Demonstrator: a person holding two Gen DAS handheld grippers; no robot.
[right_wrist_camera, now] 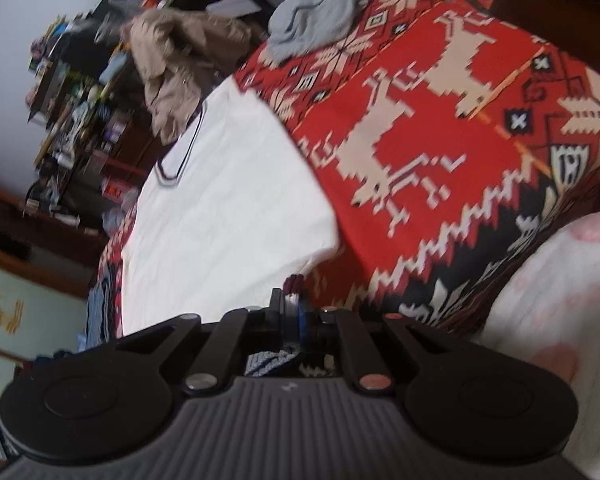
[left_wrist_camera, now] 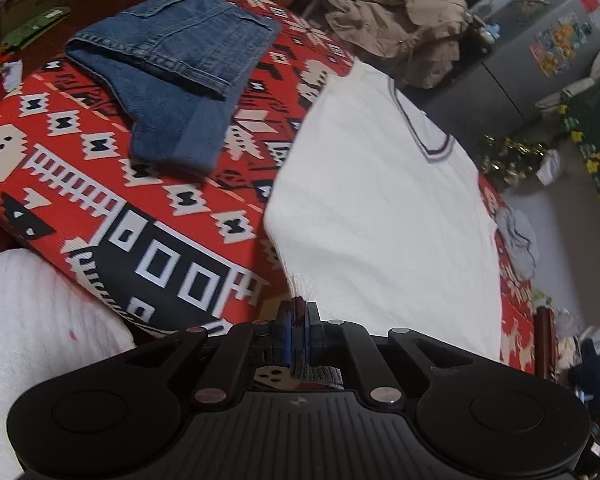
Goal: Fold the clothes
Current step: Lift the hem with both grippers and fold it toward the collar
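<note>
Left gripper fingers clenched on near hem corner of white shirt; right gripper fingers pinch the other corner. Shirt spreads ahead over red patterned blanket. Folded jeans far left.

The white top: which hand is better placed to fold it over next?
Neither alone, probably. The left gripper and right gripper each pinch a near hem corner of the white top, so both look equally ready.
</note>
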